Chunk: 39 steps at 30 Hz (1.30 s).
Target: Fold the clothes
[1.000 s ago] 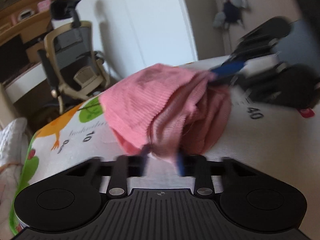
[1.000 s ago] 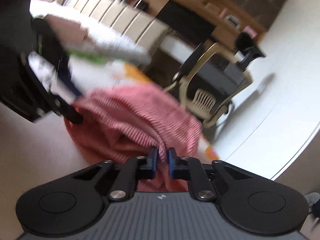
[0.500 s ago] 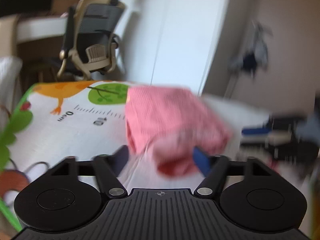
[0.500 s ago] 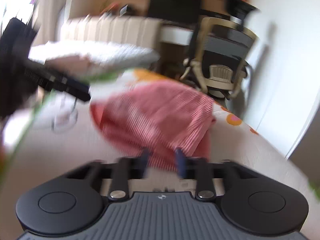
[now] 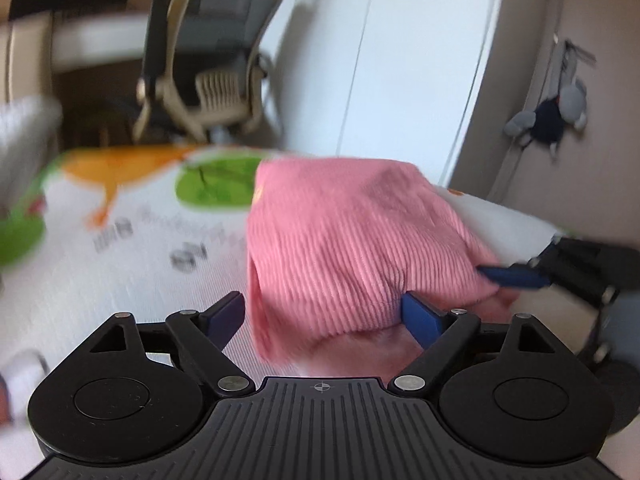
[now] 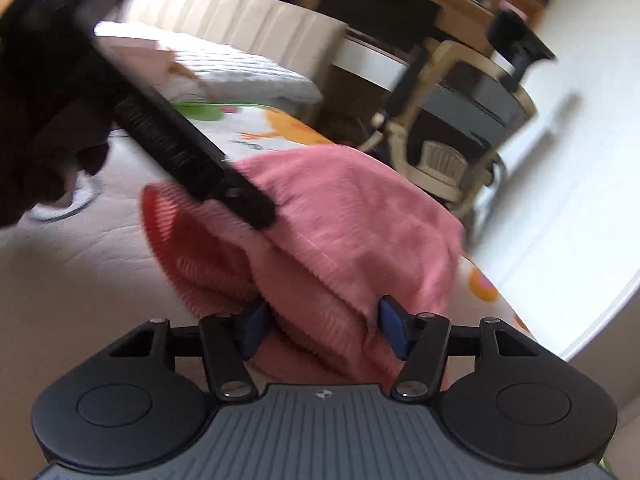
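The pink ribbed garment [image 5: 352, 240] lies bunched on the printed play mat [image 5: 132, 240], folded over itself into a compact mound, so the fold looks laid and the release step is in hand. Both tools stand wide: the left tool [image 5: 324, 316] and the right tool [image 6: 324, 326] each straddle a near edge without pinching it (motion blur hides any light contact). Next comes drawing clear, then flattening. The mound's long axis runs roughly from one tool to the other.

The pink garment [image 5: 352, 240] is ribbed, soft, matt knit cloth. Beneath it the printed mat [image 5: 132, 248] looks finely textured and matt. The left gripper [image 5: 324, 320] has ridged matt black plastic, shiny metal pins and smooth blue fingers [image 5: 420, 320].
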Available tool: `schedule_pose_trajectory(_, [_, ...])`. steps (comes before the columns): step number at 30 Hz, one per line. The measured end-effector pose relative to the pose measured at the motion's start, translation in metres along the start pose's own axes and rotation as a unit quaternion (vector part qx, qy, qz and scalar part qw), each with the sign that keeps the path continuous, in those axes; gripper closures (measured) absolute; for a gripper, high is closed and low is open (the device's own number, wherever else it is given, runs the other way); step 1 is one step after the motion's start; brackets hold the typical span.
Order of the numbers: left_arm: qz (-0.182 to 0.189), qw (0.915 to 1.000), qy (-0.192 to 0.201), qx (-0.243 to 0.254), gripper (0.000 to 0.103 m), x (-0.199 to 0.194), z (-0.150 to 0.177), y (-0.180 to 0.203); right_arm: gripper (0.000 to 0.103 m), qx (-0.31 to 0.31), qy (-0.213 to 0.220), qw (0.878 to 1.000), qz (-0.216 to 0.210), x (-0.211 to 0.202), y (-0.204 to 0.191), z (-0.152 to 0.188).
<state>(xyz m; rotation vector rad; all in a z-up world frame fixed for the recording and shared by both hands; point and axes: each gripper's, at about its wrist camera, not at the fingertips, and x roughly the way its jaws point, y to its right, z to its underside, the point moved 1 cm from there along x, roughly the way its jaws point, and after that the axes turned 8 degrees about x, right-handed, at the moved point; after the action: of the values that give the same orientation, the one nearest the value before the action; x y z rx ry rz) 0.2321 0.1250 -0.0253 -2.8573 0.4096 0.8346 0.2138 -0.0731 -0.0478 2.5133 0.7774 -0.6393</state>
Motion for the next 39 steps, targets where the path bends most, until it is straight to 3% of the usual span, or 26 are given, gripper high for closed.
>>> schedule_pose_trajectory(2, [-0.019, 0.9992, 0.006, 0.036, 0.008, 0.006, 0.002, 0.009, 0.044, 0.027, -0.009, 0.999, -0.032, -0.004, 0.01, -0.003])
schedule_pose_trajectory(5, [-0.012, 0.9994, 0.008, 0.032, 0.008, 0.004, 0.004, 0.009, 0.043, 0.092, -0.016, 0.989, -0.119, -0.027, 0.033, -0.011])
schedule_pose_trajectory(7, [-0.006, 0.9997, 0.007, 0.023, 0.008, 0.004, 0.004, 0.006, 0.039, 0.128, -0.004, 0.981, -0.149, -0.041, 0.05, -0.021])
schedule_pose_trajectory(13, [-0.001, 0.9999, 0.004, 0.011, 0.007, 0.004, 0.005, 0.003, 0.037, 0.257, 0.044, 0.959, -0.111, -0.009, 0.1, -0.062])
schedule_pose_trajectory(17, [0.001, 1.0, 0.003, 0.004, 0.006, 0.004, 0.005, 0.001, 0.037, 0.226, -0.002, 0.974, -0.025, 0.05, 0.088, -0.051])
schedule_pose_trajectory(20, [0.01, 1.0, -0.001, 0.0, 0.005, 0.006, 0.005, 0.0, 0.031, 0.206, -0.015, 0.978, 0.014, 0.066, 0.079, -0.03])
schedule_pose_trajectory(30, [0.017, 0.9996, -0.02, -0.014, 0.004, 0.008, 0.007, 0.0, 0.023, 0.221, -0.016, 0.975, 0.007, 0.057, 0.091, -0.019])
schedule_pose_trajectory(34, [0.015, 0.9995, -0.02, -0.018, 0.004, 0.005, 0.009, 0.003, 0.023, 0.218, -0.003, 0.976, 0.006, 0.052, 0.09, -0.035])
schedule_pose_trajectory(39, [0.016, 0.9994, -0.022, -0.022, 0.004, 0.007, 0.009, 0.002, 0.023, 0.218, 0.056, 0.974, -0.003, 0.045, 0.087, -0.078])
